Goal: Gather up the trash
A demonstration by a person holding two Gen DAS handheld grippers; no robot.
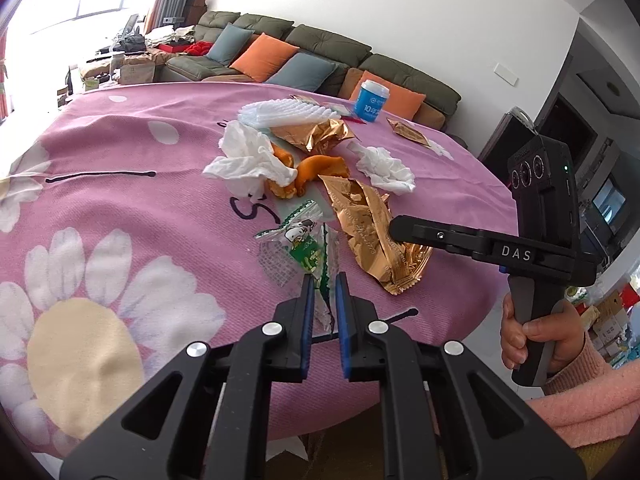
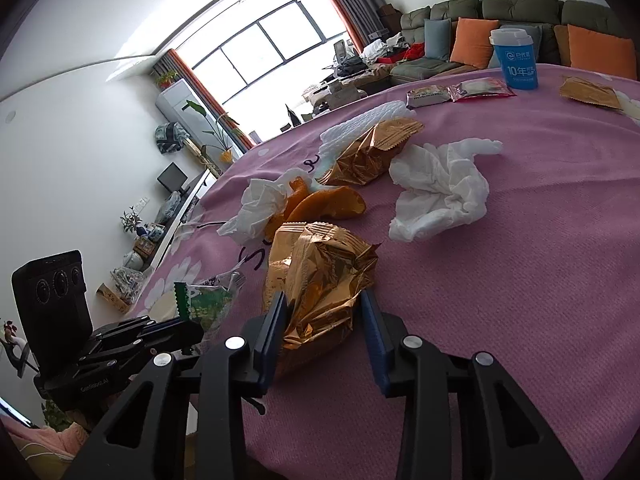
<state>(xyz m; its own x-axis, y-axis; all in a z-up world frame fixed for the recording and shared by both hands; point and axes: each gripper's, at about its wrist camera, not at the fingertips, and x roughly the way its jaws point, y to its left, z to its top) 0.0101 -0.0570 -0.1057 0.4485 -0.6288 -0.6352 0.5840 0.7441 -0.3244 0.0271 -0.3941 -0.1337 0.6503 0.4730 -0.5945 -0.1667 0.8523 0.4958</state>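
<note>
Left gripper (image 1: 325,280) is clamped on the clear green-printed wrapper (image 1: 305,246) near the table's front edge. Just right of it, the right gripper (image 2: 325,300) straddles the gold foil bag (image 2: 320,280); one pad presses the foil, the other looks slightly clear, so a firm grip cannot be confirmed. Only the left view shows the person's hand (image 1: 536,336) on that handle. Only the right view shows two sealed snack packs (image 2: 460,92) beside the blue cup (image 2: 516,60) on the pink cloth (image 2: 520,260).

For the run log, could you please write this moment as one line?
left gripper: shut on green wrapper | right gripper: around gold wrapper, grip unclear | tissues, peel: on table
</note>
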